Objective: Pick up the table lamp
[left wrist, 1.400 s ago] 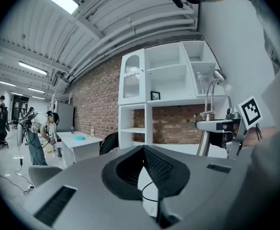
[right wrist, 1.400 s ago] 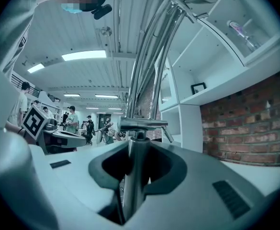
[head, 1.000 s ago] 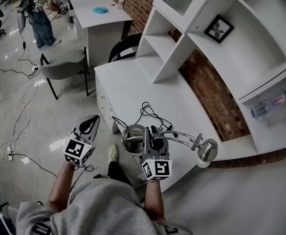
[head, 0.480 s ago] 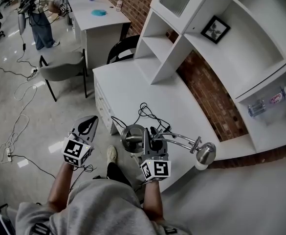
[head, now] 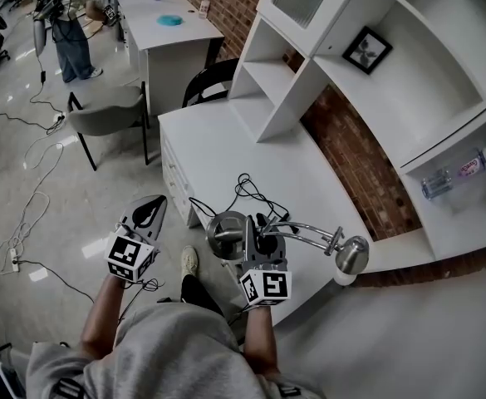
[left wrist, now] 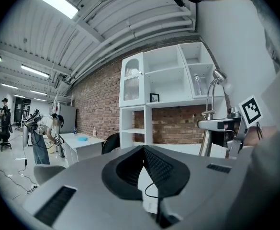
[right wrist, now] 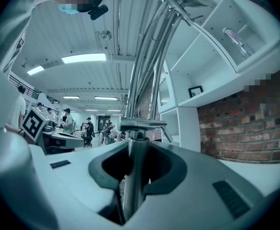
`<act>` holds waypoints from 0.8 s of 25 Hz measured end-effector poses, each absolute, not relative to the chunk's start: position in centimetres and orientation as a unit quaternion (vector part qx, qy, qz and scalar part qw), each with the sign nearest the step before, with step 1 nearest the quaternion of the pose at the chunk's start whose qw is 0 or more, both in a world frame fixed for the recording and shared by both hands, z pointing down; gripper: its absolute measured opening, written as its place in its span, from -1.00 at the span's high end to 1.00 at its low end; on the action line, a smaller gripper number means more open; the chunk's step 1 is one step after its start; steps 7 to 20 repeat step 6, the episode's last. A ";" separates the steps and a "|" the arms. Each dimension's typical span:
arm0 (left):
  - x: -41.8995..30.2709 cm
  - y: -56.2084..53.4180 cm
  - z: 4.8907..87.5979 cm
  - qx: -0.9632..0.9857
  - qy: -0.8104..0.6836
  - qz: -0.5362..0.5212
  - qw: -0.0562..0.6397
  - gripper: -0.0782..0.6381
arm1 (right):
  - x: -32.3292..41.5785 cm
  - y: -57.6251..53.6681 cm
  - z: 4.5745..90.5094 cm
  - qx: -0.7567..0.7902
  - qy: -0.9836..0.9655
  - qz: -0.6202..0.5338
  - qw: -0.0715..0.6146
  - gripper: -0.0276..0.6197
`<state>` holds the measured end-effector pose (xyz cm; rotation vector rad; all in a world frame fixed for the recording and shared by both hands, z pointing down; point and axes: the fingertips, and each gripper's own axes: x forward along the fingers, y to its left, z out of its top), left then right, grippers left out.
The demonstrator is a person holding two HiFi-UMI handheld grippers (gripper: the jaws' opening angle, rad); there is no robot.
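Note:
The table lamp (head: 309,233) is chrome, with a round base (head: 226,233), a jointed arm and a rounded head (head: 352,254) out to the right. My right gripper (head: 255,238) is shut on its upright stem (right wrist: 134,176) and holds it above the near edge of the white desk (head: 226,144). The lamp's black cable (head: 255,191) lies coiled on the desk just behind it. My left gripper (head: 149,210) hangs to the left of the desk, over the floor, its jaws together with nothing between them. The left gripper view shows the lamp (left wrist: 210,104) at the right.
A white shelf unit (head: 375,81) stands on the desk against the brick wall, holding a framed picture (head: 370,50) and a bottle (head: 450,177). A grey chair (head: 110,115) and floor cables lie to the left. A person (head: 68,32) stands by a far desk.

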<state>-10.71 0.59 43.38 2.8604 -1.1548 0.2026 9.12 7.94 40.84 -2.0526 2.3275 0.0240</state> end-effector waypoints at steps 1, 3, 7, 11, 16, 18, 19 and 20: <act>-10.6 0.7 43.3 0.925 -0.373 0.066 0.025 0.77 | 9.2 8.0 40.9 -0.661 0.750 0.007 0.020 0.62; -10.5 0.8 43.4 0.925 -0.373 0.065 0.025 0.77 | 9.2 8.0 40.8 -0.660 0.751 0.007 0.021 0.62; -10.5 0.8 43.3 0.925 -0.375 0.065 0.025 0.77 | 9.1 8.0 40.7 -0.657 0.754 0.008 0.021 0.62; -10.5 0.8 43.3 0.925 -0.375 0.065 0.025 0.77 | 9.1 8.0 40.7 -0.657 0.754 0.008 0.021 0.62; -10.5 0.8 43.3 0.925 -0.375 0.065 0.025 0.77 | 9.1 8.0 40.7 -0.657 0.754 0.008 0.021 0.62; -10.5 0.8 43.3 0.925 -0.375 0.065 0.025 0.77 | 9.1 8.0 40.7 -0.657 0.754 0.008 0.021 0.62; -10.5 0.8 43.3 0.925 -0.375 0.065 0.025 0.77 | 9.1 8.0 40.7 -0.657 0.754 0.008 0.021 0.62; -10.5 0.8 43.3 0.925 -0.375 0.065 0.025 0.77 | 9.1 8.0 40.7 -0.657 0.754 0.008 0.021 0.62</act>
